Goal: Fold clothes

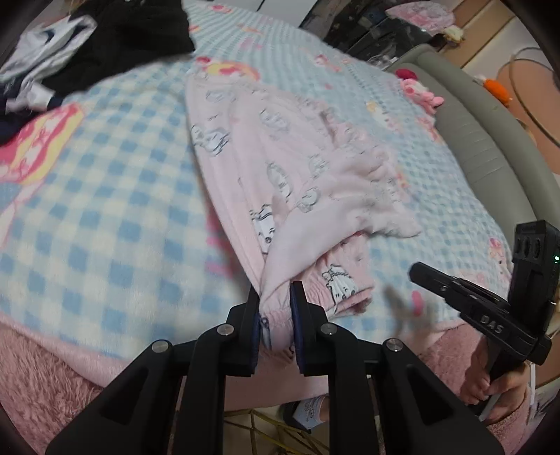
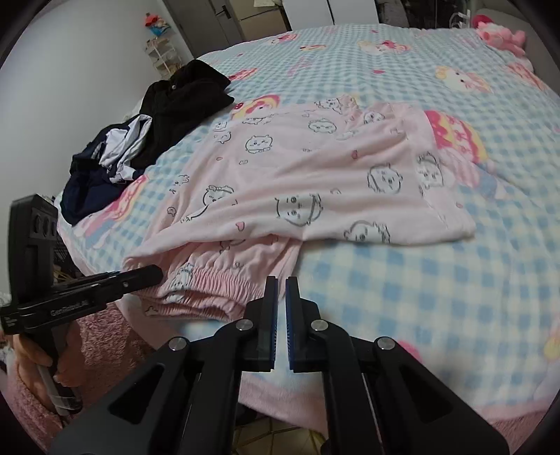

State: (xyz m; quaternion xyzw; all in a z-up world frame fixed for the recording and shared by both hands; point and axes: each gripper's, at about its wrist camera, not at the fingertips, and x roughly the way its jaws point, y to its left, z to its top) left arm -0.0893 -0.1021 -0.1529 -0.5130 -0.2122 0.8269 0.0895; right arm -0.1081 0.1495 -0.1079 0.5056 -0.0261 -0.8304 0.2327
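Note:
Pink pyjama trousers with cartoon animal prints lie folded over on the checked blanket, their elastic waistband at the near bed edge. My left gripper is shut on a fold of this pink fabric at the waistband corner; in the right wrist view it reaches the trousers from the left. My right gripper is shut with nothing between its fingers, hovering just right of the waistband. The left wrist view shows it apart from the cloth, over the blanket.
A pile of black and navy-white clothes lies at the bed's far left. The blue checked blanket covers the bed. A pink plush toy sits at the far corner. A grey padded bed frame runs along one side.

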